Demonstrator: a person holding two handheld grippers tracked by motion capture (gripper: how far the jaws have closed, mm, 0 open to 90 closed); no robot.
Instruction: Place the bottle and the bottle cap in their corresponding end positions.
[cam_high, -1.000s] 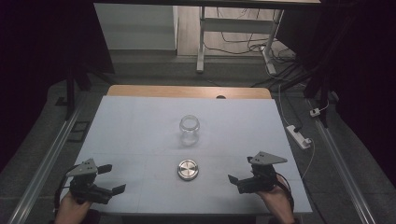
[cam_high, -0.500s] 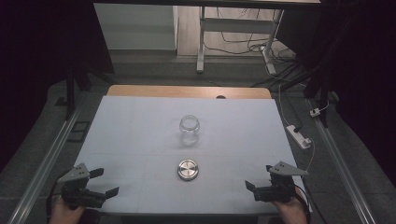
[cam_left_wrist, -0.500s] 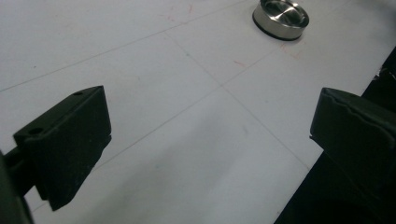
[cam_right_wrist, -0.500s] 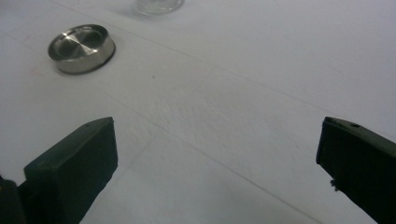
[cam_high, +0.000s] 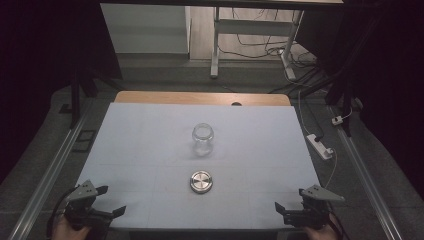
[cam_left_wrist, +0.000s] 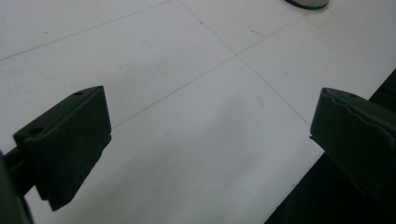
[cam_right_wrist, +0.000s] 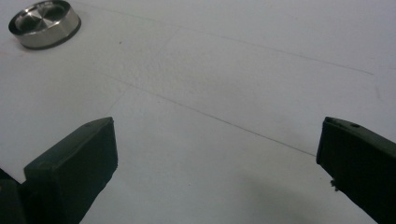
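A dim room with desk legs and loose cables on the floor surrounds the pale, matte white surface (cam_high: 150, 150), faintly ruled with thin lines and backed by a strip of wood at its 12 o'clock edge. Near the centre stands the small clear glass jar (cam_high: 203, 139), round-shouldered, upright and open-mouthed; just toward 6 o'clock from it, apart, lies the round brushed-metal lid (cam_high: 201, 181), flat and shiny. The left claw (cam_high: 106, 202) sits at 7 o'clock, the right claw (cam_high: 280, 214) at 5 o'clock — both spread wide, holding nothing, well away from jar and lid. I judge the work not yet begun: the likely next move is one claw steadying the smooth, slippery glass while the other takes the lid by its rim.
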